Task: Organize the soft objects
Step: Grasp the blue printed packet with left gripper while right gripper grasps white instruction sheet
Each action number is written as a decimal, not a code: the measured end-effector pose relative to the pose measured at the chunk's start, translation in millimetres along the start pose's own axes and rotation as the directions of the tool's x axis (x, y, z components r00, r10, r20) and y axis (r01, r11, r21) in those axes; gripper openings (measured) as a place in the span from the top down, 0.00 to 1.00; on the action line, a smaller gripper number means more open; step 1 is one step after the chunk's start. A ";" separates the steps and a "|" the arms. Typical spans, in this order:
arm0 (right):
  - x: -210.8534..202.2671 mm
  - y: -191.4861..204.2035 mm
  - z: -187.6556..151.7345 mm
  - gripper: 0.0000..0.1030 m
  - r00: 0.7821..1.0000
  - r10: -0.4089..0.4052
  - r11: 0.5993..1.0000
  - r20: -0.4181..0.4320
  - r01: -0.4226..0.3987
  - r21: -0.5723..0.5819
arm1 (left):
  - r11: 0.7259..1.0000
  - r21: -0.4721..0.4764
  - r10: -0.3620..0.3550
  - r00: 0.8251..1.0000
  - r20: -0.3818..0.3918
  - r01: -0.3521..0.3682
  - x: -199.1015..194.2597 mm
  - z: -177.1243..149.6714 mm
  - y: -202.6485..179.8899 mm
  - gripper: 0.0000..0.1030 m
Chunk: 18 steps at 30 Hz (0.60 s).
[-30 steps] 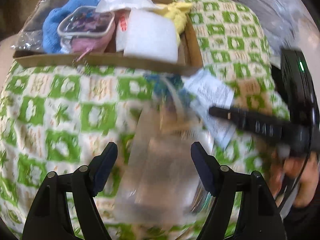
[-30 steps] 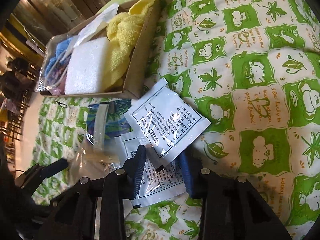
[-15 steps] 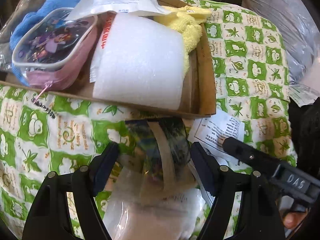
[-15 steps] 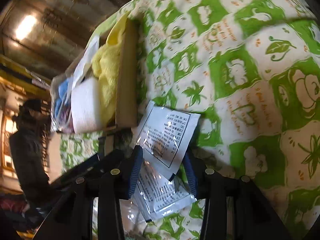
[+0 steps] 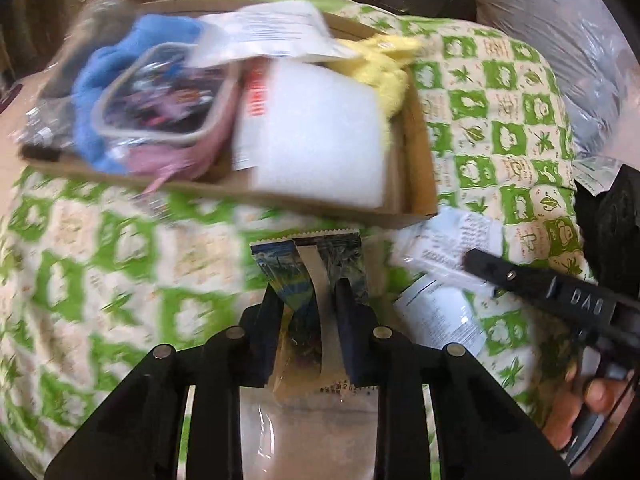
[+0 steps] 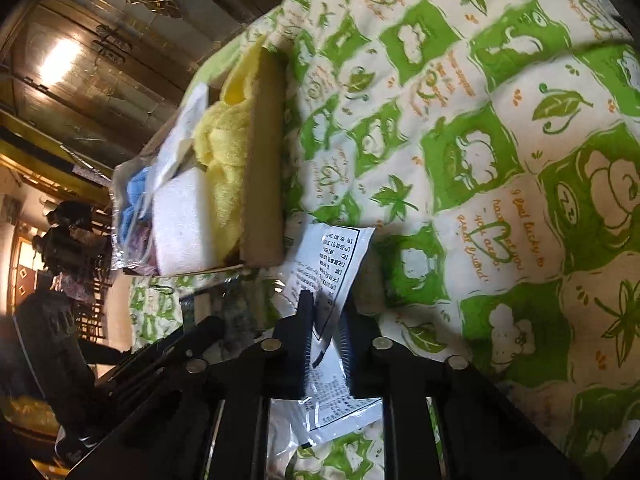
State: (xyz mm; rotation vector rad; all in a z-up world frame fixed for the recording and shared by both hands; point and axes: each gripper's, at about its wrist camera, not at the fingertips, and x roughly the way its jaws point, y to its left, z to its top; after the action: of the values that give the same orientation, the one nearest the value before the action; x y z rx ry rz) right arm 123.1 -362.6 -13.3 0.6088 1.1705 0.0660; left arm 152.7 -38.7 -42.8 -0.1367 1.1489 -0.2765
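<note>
Both grippers clamp packets in front of the box.
Left gripper (image 5: 306, 294) jaws closing, pads already pinching a dark printed pouch (image 5: 308, 264) whose serrated top edge sits just in front of the box (image 5: 420, 168) wall. Right gripper (image 6: 326, 312) clenched on a white sachet (image 6: 332, 264) with black print, just off the box's near right corner; a second white sachet (image 6: 340, 412) lies under the fingers. Box rests on a green-and-cream quilt (image 6: 480, 160), packed with yellow towel (image 6: 224, 160), white foam (image 5: 316, 136), blue cloth (image 5: 104, 68), pink pouch (image 5: 168, 100) and a white packet (image 5: 272, 32) on top. Hand (image 5: 576, 404) holding the right gripper shows to the right of the box in the left view, which is motion-blurred.
</note>
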 end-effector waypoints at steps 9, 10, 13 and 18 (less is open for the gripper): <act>-4.3 5.1 -5.3 0.90 1.000 0.001 1.000 0.014 -0.001 -0.011 | 0.979 -0.203 -0.028 1.000 0.009 0.030 -27.5 -22.7 82.9 0.78; -4.7 5.0 -5.9 0.90 1.000 0.001 1.000 0.013 -0.001 -0.010 | 0.978 -0.208 -0.023 1.000 0.010 0.025 -27.6 -24.9 87.4 0.78; 0.3 5.3 -4.9 0.90 1.000 -0.005 1.000 0.006 0.005 -0.005 | 0.976 -0.217 -0.011 1.000 0.006 0.012 -20.7 -28.7 92.0 0.78; 7.8 4.1 -1.3 0.86 1.000 -0.003 1.000 0.006 0.003 0.017 | 0.980 -0.201 0.002 1.000 0.005 -0.001 -12.4 -27.2 82.6 0.77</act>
State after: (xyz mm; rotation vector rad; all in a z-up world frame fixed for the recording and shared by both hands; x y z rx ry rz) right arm 126.2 -355.9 -18.2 0.6217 1.1670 0.0520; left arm 135.1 44.9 -63.4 -0.3143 1.1705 -0.1574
